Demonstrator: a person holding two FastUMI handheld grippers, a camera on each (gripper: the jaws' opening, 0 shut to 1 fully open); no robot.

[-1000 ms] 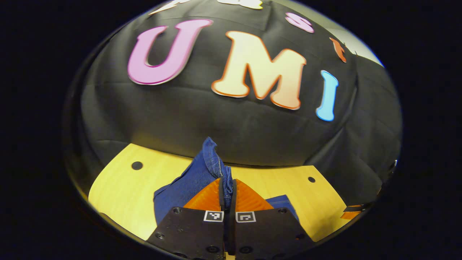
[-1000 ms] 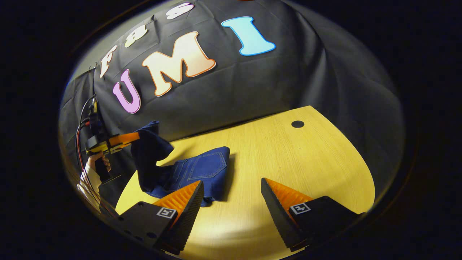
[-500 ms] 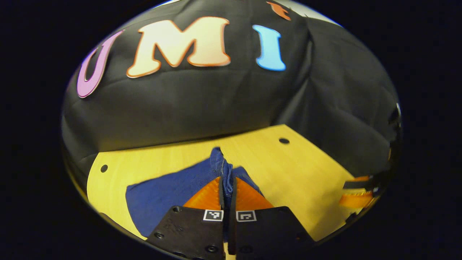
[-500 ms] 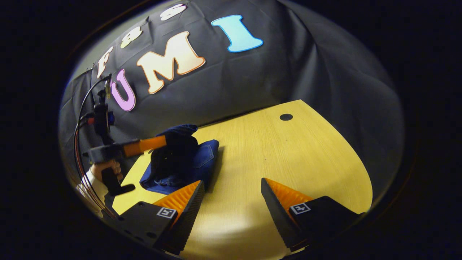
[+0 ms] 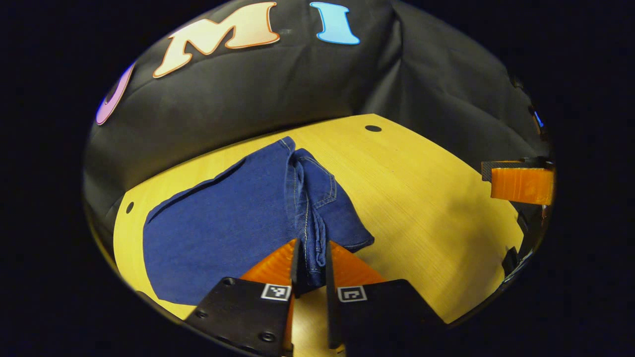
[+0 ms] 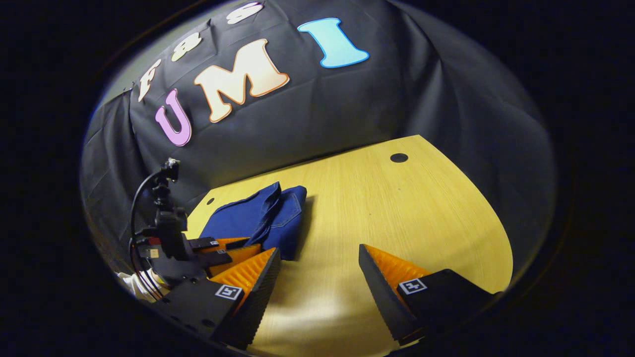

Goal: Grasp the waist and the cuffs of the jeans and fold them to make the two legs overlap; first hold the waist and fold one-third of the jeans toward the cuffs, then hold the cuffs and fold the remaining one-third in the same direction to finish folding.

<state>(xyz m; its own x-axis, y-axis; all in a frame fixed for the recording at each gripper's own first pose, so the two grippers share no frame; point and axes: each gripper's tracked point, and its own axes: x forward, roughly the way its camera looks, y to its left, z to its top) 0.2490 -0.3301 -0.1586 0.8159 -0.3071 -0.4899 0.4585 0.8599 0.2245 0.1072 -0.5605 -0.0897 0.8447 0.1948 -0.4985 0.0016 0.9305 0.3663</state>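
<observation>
Between my left gripper [image 5: 311, 263] fingers, at 6 o'clock in the left gripper view, sits a bunched ridge of the jeans [image 5: 233, 218]; the fingers stand narrow, and I cannot tell whether both still press the denim. The rest lies folded on the wooden table [image 5: 421, 198], spreading toward 9 o'clock. My right gripper [image 6: 317, 270] hangs wide open over bare tabletop, holding nothing, the jeans [image 6: 258, 218] at 10 o'clock, their near edge hidden behind my left gripper [image 6: 218, 248].
</observation>
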